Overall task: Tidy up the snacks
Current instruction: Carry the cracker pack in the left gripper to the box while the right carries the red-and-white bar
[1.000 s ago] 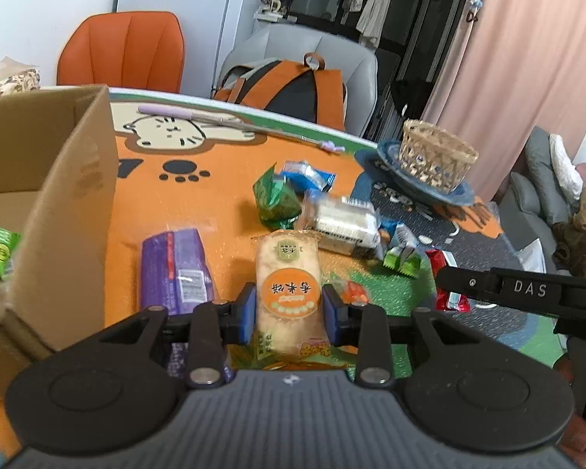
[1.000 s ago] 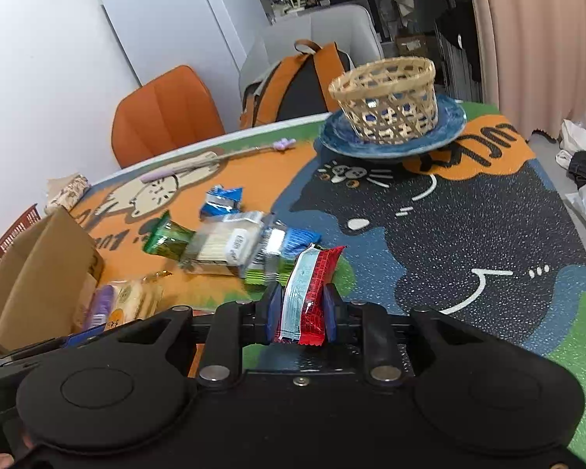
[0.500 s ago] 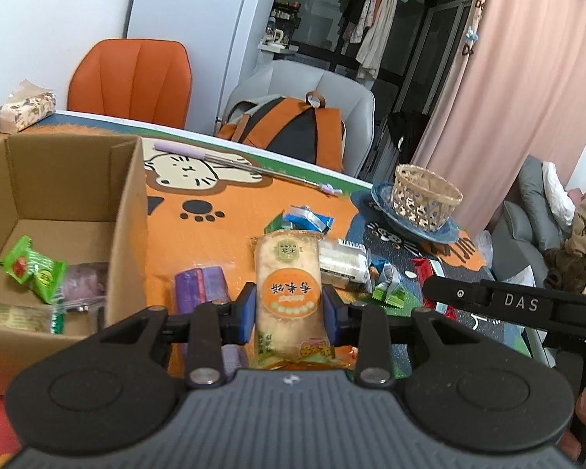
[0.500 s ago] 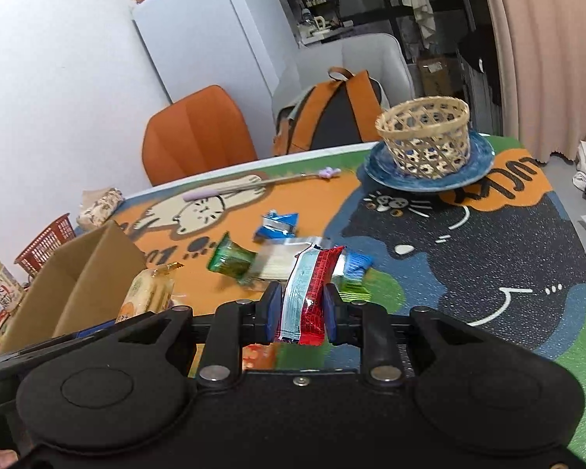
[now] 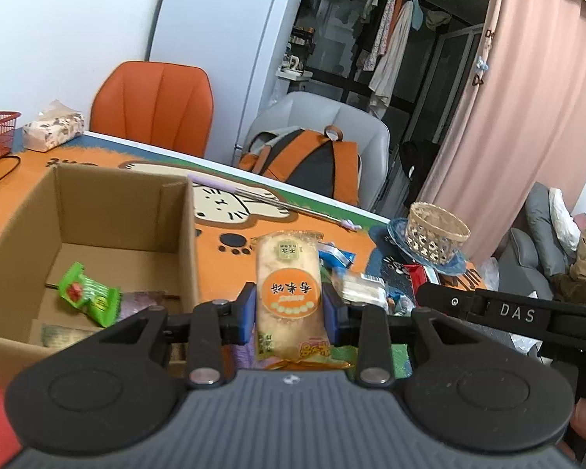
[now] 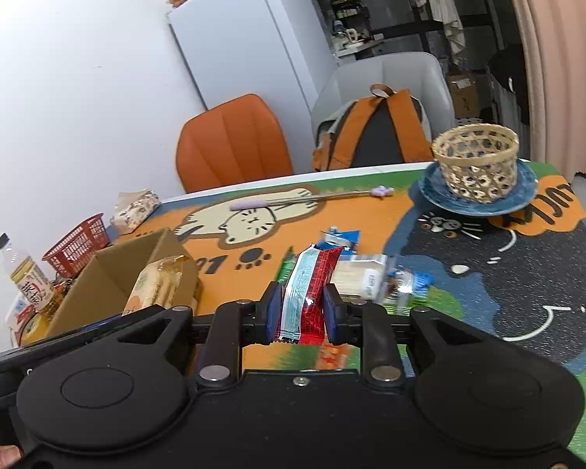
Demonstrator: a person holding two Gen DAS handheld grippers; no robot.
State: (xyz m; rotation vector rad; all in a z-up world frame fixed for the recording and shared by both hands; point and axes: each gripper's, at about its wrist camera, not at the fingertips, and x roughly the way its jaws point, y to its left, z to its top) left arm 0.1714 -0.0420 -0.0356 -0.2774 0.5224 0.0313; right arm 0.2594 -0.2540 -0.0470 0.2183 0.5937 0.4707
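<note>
- Your left gripper (image 5: pixel 289 314) has a ribbed grey body at the bottom of the frame, black linkage arms with silver screws, and blue finger pads (image 5: pixel 247 312).
- Your right gripper (image 6: pixel 301 310) is all black, with round discs lower left and right.
- White "DAS" lettering marks its side.
- Bare fingertips show at the frames' lower corners.

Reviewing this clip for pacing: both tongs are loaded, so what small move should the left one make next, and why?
Probably carry the left tongs a little further left, over the open cardboard box, then release. They are shut on the rice cracker pack, which hangs just right of the box wall, not yet above the opening. A green snack packet already lies inside, and the right tongs hold a red and blue snack packet.
</note>
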